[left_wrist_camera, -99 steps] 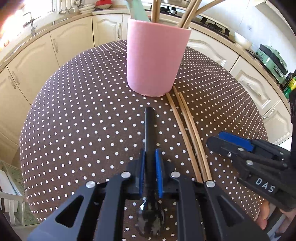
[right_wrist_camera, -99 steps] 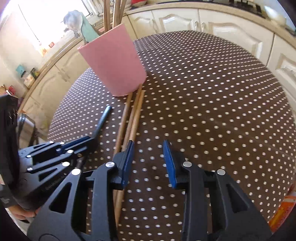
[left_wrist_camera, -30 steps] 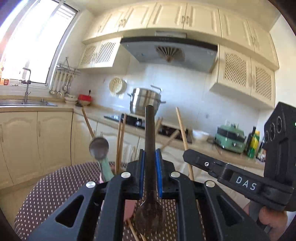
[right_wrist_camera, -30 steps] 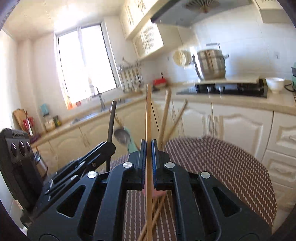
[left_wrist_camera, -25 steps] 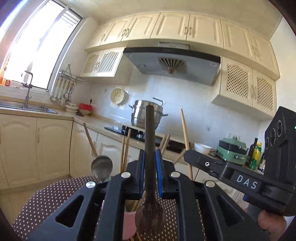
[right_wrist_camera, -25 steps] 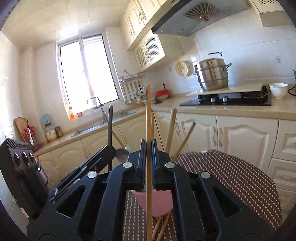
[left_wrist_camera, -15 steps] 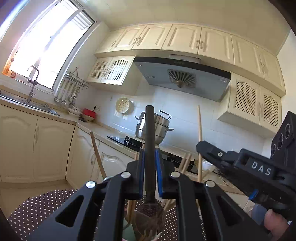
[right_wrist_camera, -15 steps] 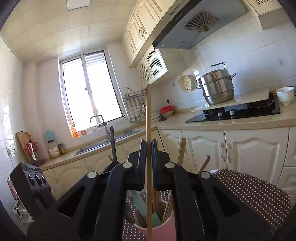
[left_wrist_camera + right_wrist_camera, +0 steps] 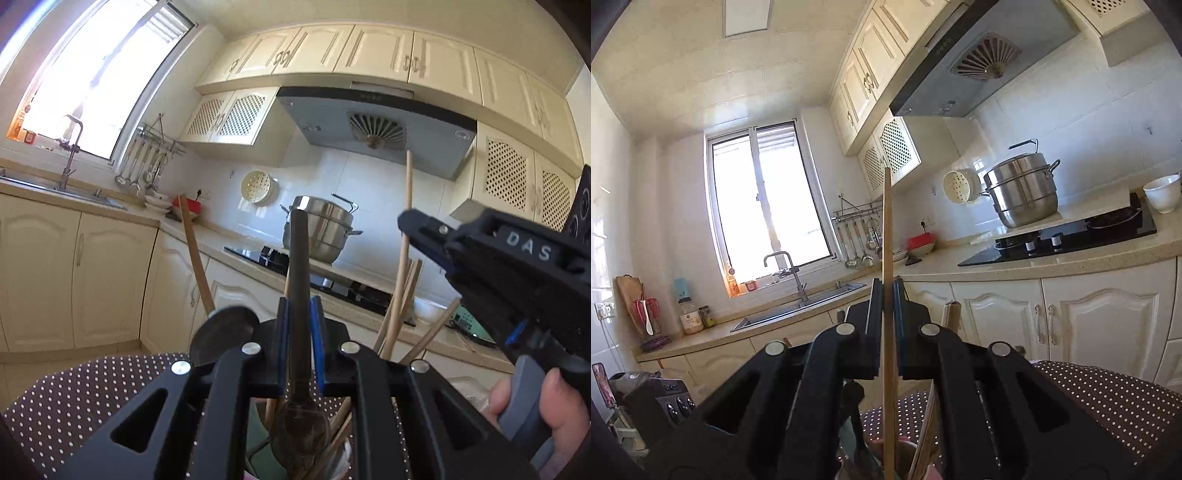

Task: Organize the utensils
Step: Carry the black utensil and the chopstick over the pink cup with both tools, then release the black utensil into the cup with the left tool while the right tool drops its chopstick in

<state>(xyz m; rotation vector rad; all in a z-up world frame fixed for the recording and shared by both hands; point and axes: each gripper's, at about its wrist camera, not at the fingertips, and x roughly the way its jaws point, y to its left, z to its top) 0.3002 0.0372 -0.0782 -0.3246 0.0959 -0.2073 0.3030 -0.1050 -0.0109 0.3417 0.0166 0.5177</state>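
Both grippers have come forward over the pink holder since a second ago, so the cup that stood ahead of them now sits low under the fingers, and the spotted table has shrunk to the lower corners.

From where I stand, the left gripper has its blue pads clamped on a black spoon, handle straight up, bowl hanging down among the utensils already in the holder. The right gripper is pinched tight on a single wooden chopstick, also upright, its lower end reaching down into the holder's mouth.

The left view alone shows the right gripper from the side, with the person's hand on its grey grip and the chopstick rising above its tip. It also shows other wooden sticks fanning from the holder. The right view alone gives a sliver of the pink holder at the bottom edge and the spotted tablecloth to the right. Only part of the left gripper's body is visible there, low on the left.
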